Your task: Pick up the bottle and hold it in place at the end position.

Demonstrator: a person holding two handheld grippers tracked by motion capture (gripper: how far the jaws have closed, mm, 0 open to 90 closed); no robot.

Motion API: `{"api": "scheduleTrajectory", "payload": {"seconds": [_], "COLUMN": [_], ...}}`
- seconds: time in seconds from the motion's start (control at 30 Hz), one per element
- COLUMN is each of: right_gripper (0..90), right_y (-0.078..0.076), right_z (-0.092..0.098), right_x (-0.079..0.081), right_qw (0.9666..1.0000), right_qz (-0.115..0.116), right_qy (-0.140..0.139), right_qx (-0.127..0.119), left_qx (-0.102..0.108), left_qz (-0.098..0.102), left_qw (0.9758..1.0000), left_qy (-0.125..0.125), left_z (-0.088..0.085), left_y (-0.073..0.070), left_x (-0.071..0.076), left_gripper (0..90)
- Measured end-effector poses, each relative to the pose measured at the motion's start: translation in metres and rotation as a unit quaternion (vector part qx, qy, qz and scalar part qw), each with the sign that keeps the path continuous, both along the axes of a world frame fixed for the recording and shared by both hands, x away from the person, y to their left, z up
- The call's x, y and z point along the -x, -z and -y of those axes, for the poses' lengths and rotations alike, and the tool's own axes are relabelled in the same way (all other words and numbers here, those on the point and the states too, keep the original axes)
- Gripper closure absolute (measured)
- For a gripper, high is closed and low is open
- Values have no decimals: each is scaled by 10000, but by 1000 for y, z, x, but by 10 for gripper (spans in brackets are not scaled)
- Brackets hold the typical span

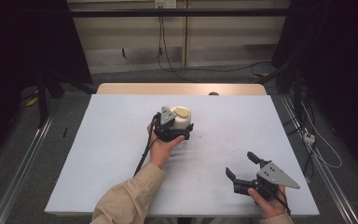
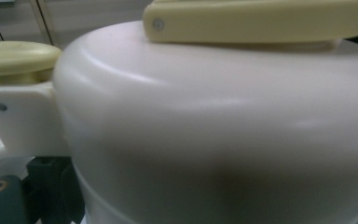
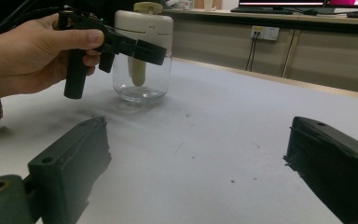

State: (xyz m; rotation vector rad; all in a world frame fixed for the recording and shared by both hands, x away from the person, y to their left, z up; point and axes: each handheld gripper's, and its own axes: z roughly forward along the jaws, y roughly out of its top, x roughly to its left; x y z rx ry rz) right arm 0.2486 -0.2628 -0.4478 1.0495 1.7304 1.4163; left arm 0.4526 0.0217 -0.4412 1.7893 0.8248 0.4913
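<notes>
The white table (image 1: 121, 154) takes the middle of the high view, and its far wooden edge (image 1: 182, 88) shows at the top. Near the centre of the frame stands a glass jar (image 3: 142, 79) with a cream lid (image 1: 182, 120); the clear glass body is seen in the upper left of the right gripper view. On the lid sits a pale yellow lever (image 2: 261, 18) and a round yellow knob (image 2: 16, 58). The left gripper (image 1: 172, 133) is pressed against the near side of the lid, one jaw on each side of it, but I cannot tell if the jaws really clamp it. The right gripper (image 1: 242, 168) rests at the lower right of the table, well apart from the jar, its jaws spread wide and holding nothing
</notes>
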Motion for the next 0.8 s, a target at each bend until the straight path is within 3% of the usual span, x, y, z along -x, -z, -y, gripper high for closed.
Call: {"api": "scheduleTrajectory", "payload": {"seconds": [0.23, 0.8], "right_gripper": [52, 52], "right_y": [0, 0], "right_z": [-1, -1], "right_x": [0, 0], "right_qw": [10000, 10000], "right_qz": [-4, 8], "right_qy": [-14, -28], "right_qx": [-1, 2], "left_qx": [52, -41], "left_qz": [8, 69], "left_qw": [10000, 10000], "left_qy": [-50, -47], "left_z": [1, 4], "left_y": [3, 8], "left_x": [-2, -4], "left_gripper": [54, 54]}}
